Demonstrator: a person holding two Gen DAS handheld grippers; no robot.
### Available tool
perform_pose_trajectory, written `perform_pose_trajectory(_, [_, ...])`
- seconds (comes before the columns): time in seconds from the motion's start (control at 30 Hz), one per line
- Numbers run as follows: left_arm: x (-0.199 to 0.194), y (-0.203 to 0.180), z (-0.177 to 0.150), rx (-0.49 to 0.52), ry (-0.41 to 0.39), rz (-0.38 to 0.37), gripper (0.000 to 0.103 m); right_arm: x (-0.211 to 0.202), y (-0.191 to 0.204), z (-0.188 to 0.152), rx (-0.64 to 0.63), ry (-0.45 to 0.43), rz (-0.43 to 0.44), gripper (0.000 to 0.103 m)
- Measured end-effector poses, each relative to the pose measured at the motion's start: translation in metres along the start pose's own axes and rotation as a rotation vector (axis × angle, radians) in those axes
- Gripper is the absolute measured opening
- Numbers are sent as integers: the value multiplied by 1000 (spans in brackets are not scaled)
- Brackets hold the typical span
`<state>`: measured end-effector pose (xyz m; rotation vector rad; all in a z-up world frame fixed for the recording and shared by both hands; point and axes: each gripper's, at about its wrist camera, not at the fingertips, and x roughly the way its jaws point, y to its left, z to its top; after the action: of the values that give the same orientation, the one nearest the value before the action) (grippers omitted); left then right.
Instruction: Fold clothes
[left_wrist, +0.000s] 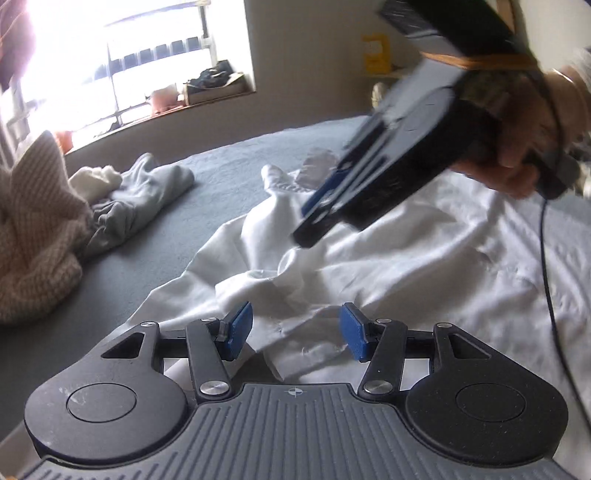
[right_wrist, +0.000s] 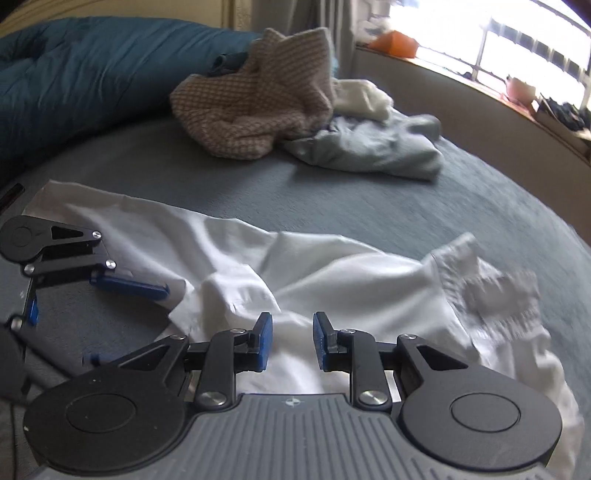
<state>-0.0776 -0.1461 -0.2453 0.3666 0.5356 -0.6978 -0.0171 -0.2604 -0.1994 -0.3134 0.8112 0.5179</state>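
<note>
Currently, a white garment (right_wrist: 303, 266) lies crumpled and spread across the near part of the bed (right_wrist: 332, 192), on its grey-blue cover. Left gripper (left_wrist: 296, 330) hovers just above the garment with its jaws apart and nothing between the blue pads (left_wrist: 240, 328). Right gripper (right_wrist: 292, 341) sits over the same garment, jaws partly apart, no fabric pinched between them. In the left wrist view, a hand (left_wrist: 517, 122) holds the right gripper tilted downward toward the cloth. Toward the far side of the bed lie a checked knit garment (right_wrist: 255, 107), a pale blue garment (right_wrist: 373, 147) touching it, and a blue duvet (right_wrist: 92, 81).
</note>
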Motion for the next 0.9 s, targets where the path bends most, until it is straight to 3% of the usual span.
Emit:
perform_pose_trajectory(0.13, [5, 8, -13, -21, 63, -55, 53, 28, 8, 1, -13, 24, 15, 25])
perform_pose_trajectory(0.33, [2, 27, -26, -136, 73, -59, 53, 67, 3, -7, 84, 67, -15, 25])
perform_pose_trajectory(0.6, [-11, 30, -37, -178, 82, -51, 53, 19, -19, -10, 203, 5, -107, 26])
perform_pose_trajectory(0.77, [-17, 27, -38, -192, 88, -55, 53, -5, -24, -20, 260, 3, -84, 26])
perform_pose_trajectory(0.9, [-27, 34, -39, -283, 104, -47, 53, -11, -12, -27, 284, -20, -61, 26])
